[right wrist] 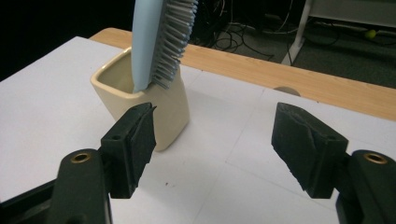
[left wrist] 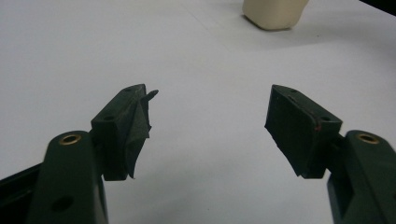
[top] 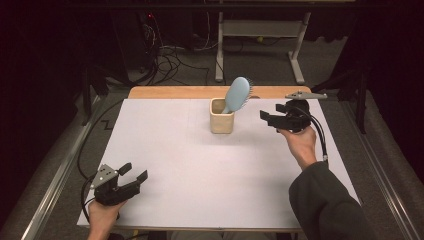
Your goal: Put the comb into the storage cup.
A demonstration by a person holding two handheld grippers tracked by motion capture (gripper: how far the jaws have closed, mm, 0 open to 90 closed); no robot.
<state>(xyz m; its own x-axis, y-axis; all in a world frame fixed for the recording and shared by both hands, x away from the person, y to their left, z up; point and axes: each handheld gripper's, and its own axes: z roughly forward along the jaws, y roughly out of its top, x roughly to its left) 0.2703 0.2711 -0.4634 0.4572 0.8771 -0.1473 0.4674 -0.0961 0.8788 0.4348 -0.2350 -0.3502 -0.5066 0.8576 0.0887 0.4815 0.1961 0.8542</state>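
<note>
Standing handle-down in the cream cup [top: 221,122], the blue hairbrush [top: 237,94] leans toward the nearer right gripper [top: 264,117], jaws parted and empty, just beside it.

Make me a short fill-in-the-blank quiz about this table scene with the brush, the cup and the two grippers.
1. The blue brush stands handle-down in the cream ____.
2. The cup rests on a ____ sheet.
3. The right gripper has its jaws ____, with nothing between them.
4. The gripper nearer the cup is the ____ one.

Missing words: cup; white; open; right
</note>
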